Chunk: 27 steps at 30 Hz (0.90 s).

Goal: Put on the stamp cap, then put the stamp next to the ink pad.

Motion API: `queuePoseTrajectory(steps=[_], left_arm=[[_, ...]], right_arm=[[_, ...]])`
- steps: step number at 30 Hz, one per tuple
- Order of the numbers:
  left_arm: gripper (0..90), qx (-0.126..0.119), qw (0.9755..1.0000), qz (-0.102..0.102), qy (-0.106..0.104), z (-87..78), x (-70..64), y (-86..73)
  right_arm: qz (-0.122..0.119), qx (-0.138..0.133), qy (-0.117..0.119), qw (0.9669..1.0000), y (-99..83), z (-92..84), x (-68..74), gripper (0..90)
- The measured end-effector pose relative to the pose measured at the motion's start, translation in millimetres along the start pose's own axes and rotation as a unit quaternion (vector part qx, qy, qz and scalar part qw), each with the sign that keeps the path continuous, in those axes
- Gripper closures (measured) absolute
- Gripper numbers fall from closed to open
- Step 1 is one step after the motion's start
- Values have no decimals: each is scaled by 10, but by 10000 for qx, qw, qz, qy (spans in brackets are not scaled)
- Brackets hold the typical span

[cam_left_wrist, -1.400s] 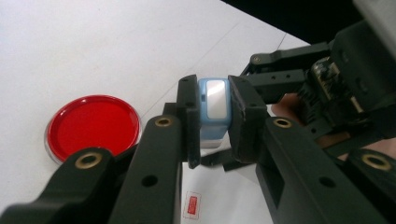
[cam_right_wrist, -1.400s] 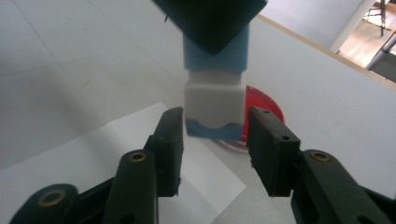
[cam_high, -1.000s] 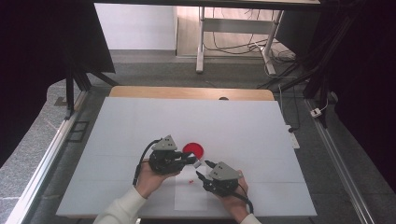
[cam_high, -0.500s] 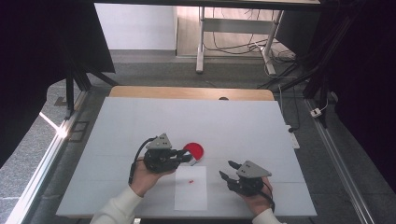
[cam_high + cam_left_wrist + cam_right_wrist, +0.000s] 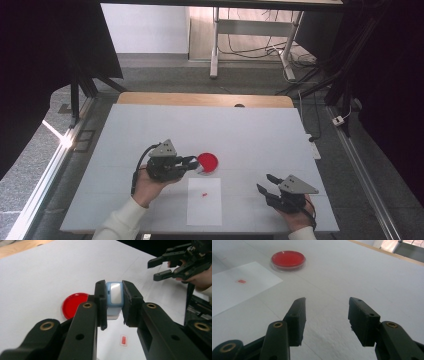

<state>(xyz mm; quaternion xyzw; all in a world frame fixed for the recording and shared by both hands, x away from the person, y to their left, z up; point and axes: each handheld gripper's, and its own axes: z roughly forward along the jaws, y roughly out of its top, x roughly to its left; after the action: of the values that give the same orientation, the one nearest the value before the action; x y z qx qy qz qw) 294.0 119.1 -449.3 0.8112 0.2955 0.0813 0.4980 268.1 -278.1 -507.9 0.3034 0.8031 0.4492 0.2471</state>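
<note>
Left gripper view: blue-white device is clamped in left claw at frame centre; right claw is held wide, empty.

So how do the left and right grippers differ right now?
The left gripper is shut on a small blue device; the right gripper stands open with nothing between its jaws. The left gripper sits beside the red dish; the right one is off toward the table's right edge, well away from the dish and the white sheet. Both are black, hand-held and low over the table.
</note>
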Motion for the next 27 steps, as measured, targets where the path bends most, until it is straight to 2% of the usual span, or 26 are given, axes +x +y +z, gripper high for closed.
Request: queuePoseTrajectory(steps=[4, 10, 15, 18, 23, 27], left_arm=[[752, -22, 9999, 51, 132, -65, 38, 11], [751, -79, 9996, -8, 264, -137, 96, 9], [751, -34, 9994, -30, 330, -129, 142, -3], [751, 25, 9989, 5, 459, -124, 164, -16], [751, 15, 9982, -65, 596, -135, 231, -33], [750, 155, 9968, -82, 778, -73, 285, -47]], right_arm=[[67, 49, -31, 10000, -60, -57, -68, 478], [129, 45, -84, 9999, -99, -104, -142, 475], [138, 56, -92, 9998, -96, -105, -158, 473], [115, 73, -85, 9999, -97, -93, -164, 472], [99, 111, -111, 9998, -97, -77, -164, 469], [114, 139, -68, 9998, -115, -60, -164, 467]])
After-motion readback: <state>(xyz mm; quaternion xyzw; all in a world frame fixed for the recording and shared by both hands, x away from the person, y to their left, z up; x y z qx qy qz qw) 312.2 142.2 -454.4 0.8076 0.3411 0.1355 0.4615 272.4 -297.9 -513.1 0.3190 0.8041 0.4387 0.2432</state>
